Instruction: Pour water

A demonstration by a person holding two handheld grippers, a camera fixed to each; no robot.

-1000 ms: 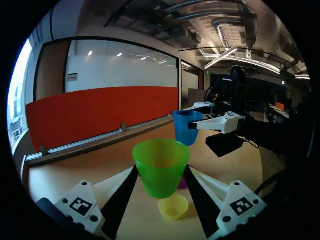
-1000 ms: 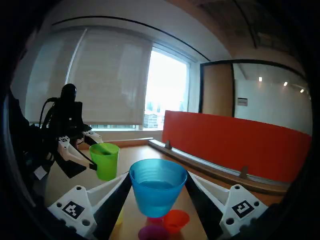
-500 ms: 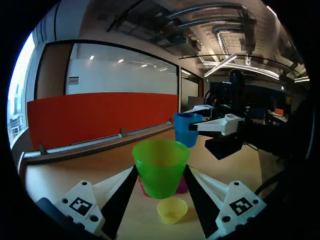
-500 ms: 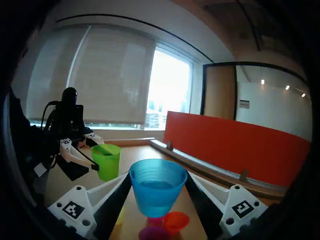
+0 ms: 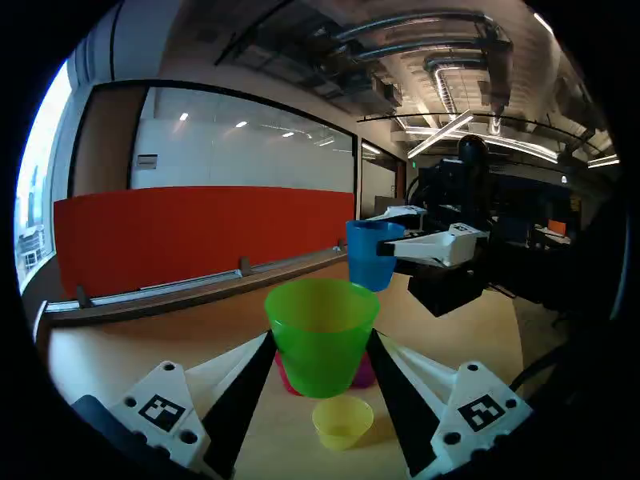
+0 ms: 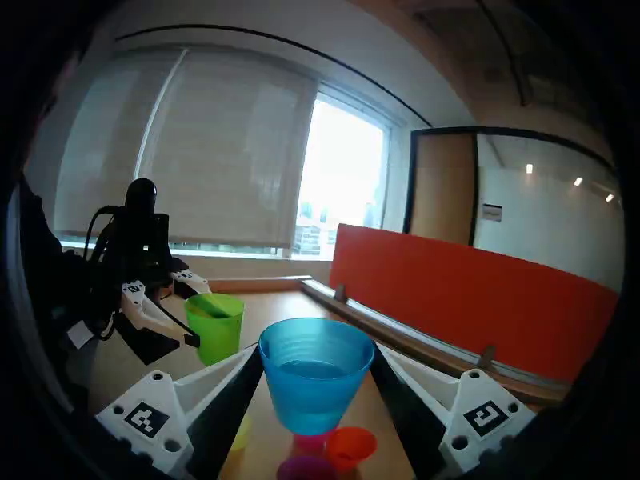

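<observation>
My left gripper (image 5: 320,352) is shut on a green cup (image 5: 322,332), held upright above the wooden table (image 5: 160,352). My right gripper (image 6: 316,376) is shut on a blue cup (image 6: 314,372) that has water in it, also upright and lifted. In the left gripper view the blue cup (image 5: 370,253) hangs a little farther off to the right, in the right gripper (image 5: 384,240). In the right gripper view the green cup (image 6: 214,326) sits in the left gripper (image 6: 188,316) at the left, its inside partly hidden.
Below the cups stand small cups on the table: a yellow one (image 5: 342,421), a purple one (image 5: 364,372) and a red one (image 5: 284,376); the right gripper view shows an orange one (image 6: 350,445) and a purple one (image 6: 306,468). A red partition (image 5: 200,228) runs along the table's far edge.
Both grippers have risen slightly with their cups. The small cups look lower in both views, and a red one has come into sight behind the green cup.
</observation>
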